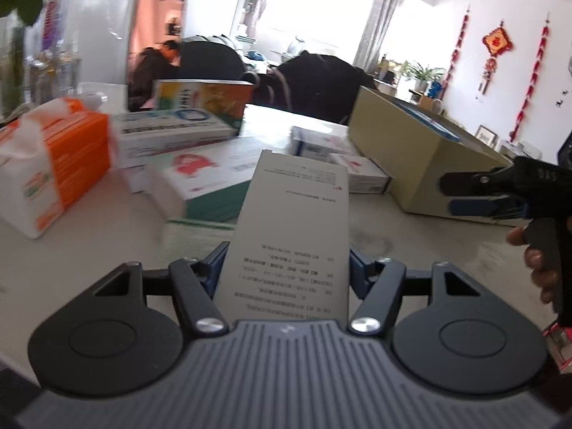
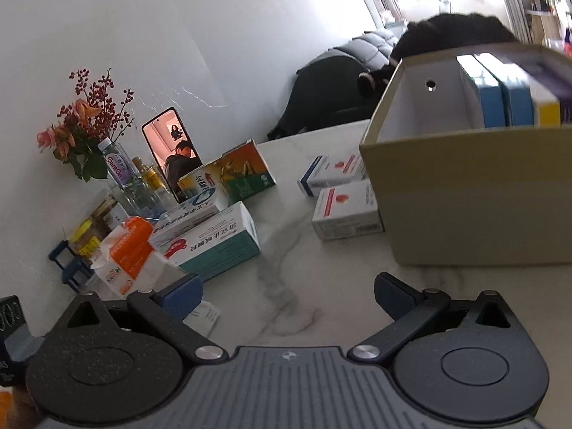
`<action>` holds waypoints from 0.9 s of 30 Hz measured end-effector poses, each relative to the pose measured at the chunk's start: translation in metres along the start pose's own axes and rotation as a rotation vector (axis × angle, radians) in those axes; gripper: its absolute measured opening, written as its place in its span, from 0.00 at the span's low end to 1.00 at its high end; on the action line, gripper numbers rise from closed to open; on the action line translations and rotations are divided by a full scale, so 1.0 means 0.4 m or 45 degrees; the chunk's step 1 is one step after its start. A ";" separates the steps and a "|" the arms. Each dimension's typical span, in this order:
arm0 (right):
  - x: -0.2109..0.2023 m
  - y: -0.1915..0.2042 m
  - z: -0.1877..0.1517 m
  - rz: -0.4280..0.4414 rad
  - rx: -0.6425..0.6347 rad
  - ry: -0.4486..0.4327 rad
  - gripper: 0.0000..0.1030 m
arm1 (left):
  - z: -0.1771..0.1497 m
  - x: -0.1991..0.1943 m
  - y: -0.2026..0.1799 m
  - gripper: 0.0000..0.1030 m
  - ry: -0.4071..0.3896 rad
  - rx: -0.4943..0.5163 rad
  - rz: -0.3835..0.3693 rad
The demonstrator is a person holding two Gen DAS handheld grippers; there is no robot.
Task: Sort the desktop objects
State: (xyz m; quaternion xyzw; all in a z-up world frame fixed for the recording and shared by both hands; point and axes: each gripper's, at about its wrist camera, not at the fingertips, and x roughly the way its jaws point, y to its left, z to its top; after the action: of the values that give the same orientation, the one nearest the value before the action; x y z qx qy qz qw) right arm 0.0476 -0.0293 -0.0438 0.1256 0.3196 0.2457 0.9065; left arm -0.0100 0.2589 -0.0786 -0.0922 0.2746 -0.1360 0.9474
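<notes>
Two grippers are working over my white marble-patterned desk (image 2: pixel 286 286), which is sitting against a white wall in a bright living room with a dark sofa and red hanging ornaments behind it.

Largest on it is the tan cardboard box (image 2: pixel 475 196), standing open at the right; blue-and-white packs and a yellow-edged one are standing upright inside, at its right part. Just beside its left wall two small white cartons with red marks (image 2: pixel 345 211) are lying on the desk, one behind the other; their print is too small to read.

To the left an orange-and-white tissue pack (image 1: pixel 53 164) is lying near the edge, its lettering too blurred to make out. Next to it a white-and-teal medicine box (image 2: pixel 214 243) bearing a red head-shaped logo and Chinese characters is lying flat, with another white box leaning on it and an orange-and-green carton (image 2: pixel 236 175) standing behind. Against the wall a propped phone (image 2: pixel 171 157), a "Ganten" water bottle (image 2: pixel 116 164) and a vase of red berries are standing.

My left gripper (image 1: pixel 287 264) is clamping a white box printed with Chinese text (image 1: pixel 296 228), holding it out ahead, above the desk. My right gripper (image 2: pixel 287 296) is hanging with its blue pads spread wide, gripping nothing, near the cardboard box.
</notes>
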 end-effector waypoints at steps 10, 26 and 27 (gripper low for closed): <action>0.009 -0.025 -0.003 0.032 0.075 0.056 1.00 | 0.016 0.070 -0.061 0.63 0.052 0.015 -0.082; 0.069 -0.008 0.069 0.078 0.023 0.087 1.00 | 0.068 0.103 -0.092 0.65 0.036 0.088 -0.151; 0.076 -0.004 0.077 0.087 0.015 0.091 1.00 | 0.073 0.102 -0.090 0.67 0.031 0.091 -0.140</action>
State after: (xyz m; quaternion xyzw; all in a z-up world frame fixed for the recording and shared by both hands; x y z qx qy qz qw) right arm 0.0883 -0.0167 -0.0367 0.1328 0.3489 0.2790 0.8848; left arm 0.0317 0.2150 -0.0654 -0.0716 0.2756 -0.1985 0.9378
